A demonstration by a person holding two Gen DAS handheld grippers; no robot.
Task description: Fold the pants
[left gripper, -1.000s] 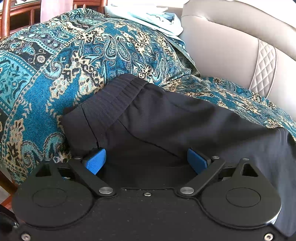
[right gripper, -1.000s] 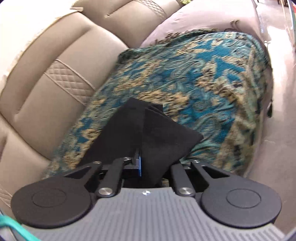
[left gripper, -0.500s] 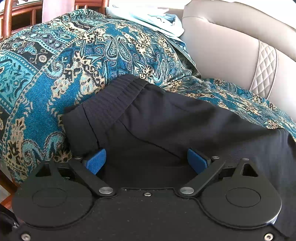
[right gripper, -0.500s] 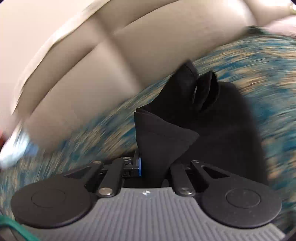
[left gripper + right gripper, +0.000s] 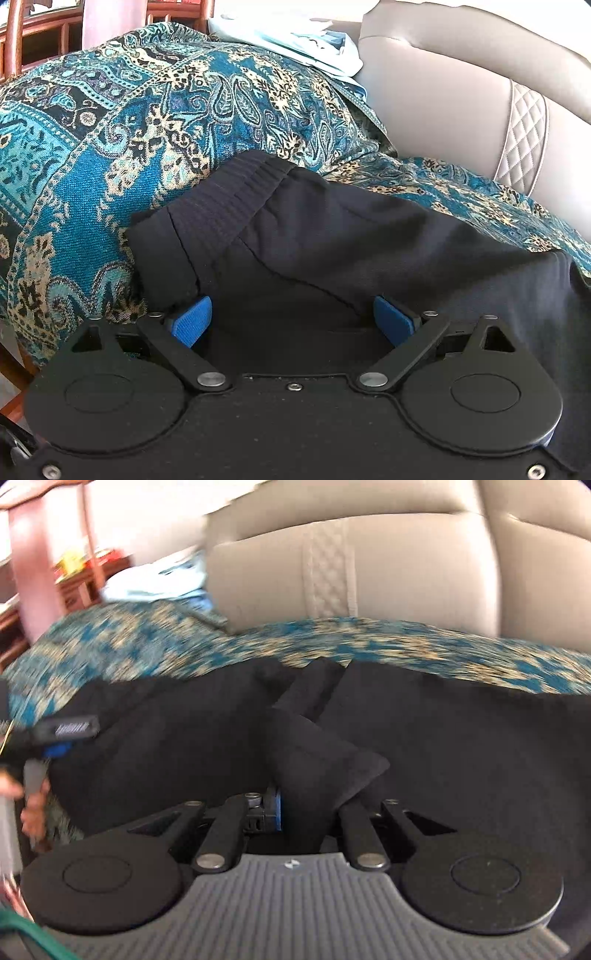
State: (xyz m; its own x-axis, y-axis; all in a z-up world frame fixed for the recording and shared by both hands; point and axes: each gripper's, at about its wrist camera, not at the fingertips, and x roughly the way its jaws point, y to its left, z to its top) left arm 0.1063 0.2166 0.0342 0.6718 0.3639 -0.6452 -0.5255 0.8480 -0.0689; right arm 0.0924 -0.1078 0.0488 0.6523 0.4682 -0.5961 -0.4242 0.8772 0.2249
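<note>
The sofa [image 5: 461,96] carries a patterned blue throw [image 5: 110,147], which serves as the folding surface. The black pants [image 5: 369,240] lie spread across this throw, waistband toward the armrest side, so the cloth has support while it is doubled over.

The left gripper [image 5: 291,321] rests low on the pants near the waistband [image 5: 240,184]. Its blue pads [image 5: 192,321] stand wide apart with cloth lying between them but not pinched; the placement appears meant to weigh that end down.

The right gripper [image 5: 295,808] is clamped on a bunched fold of the pants [image 5: 317,760], pads nearly together with the cloth rising between them. The hold on an edge suggests that this end is being carried over the rest of the garment.

The left wrist view shows the waistband ribbing, a seam and a pale cloth [image 5: 295,40] on the armrest, all sharp. The right wrist view, blurred, shows what the left cannot: the left gripper [image 5: 66,734] from outside, with the person's fingers [image 5: 33,808] under it, and the pants [image 5: 461,757] spread to both sides of the raised fold.
</note>
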